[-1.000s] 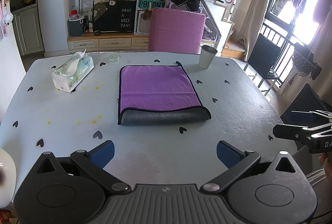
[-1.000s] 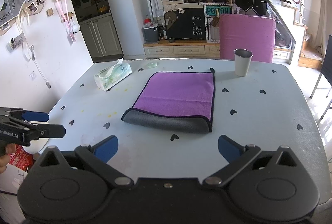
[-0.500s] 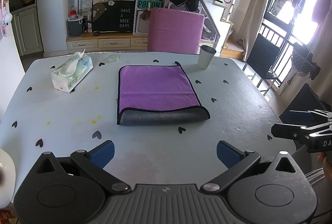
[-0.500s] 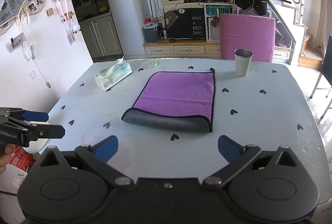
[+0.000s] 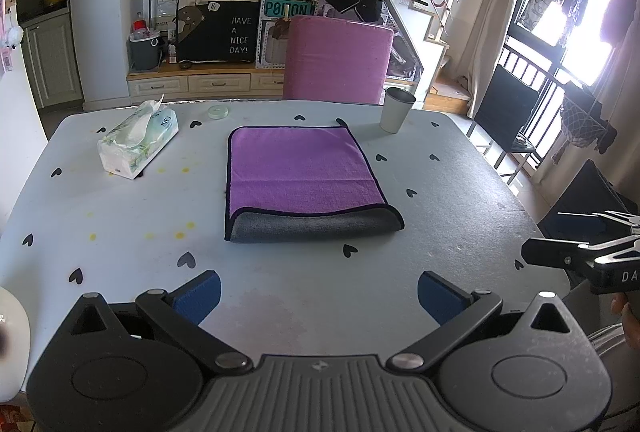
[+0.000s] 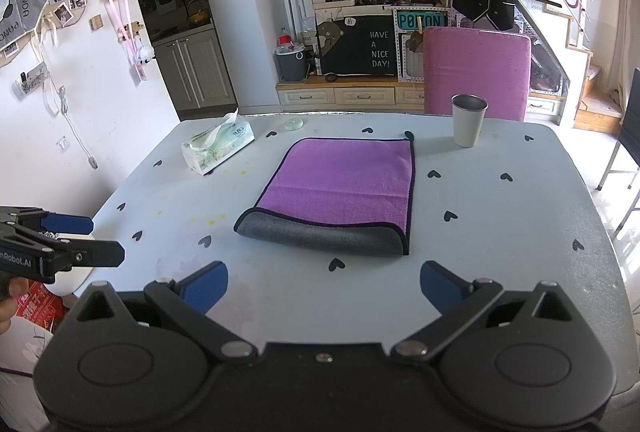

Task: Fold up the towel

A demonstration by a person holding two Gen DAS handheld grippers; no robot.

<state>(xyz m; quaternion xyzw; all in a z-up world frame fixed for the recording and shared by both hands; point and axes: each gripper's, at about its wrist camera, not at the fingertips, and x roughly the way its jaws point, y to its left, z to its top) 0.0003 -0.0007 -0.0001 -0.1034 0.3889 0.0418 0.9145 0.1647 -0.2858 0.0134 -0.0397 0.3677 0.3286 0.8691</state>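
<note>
At the far left, the tissue pack [image 5: 138,141] lies on the table [image 5: 120,216], its far end pointing at a small round lid [image 5: 218,111] whose make is hard to tell. The left gripper [image 5: 318,290] hangs wide apart, holding nothing, over the near edge. The towel [image 5: 298,174] lies mid-table, folded once, purple side up, with the grey underside curling at its near edge; its long axis runs away from the cameras. Right of its far corner stands a cup [image 5: 396,110]. The right gripper [image 6: 324,284] is likewise spread wide, holding nothing.
</note>
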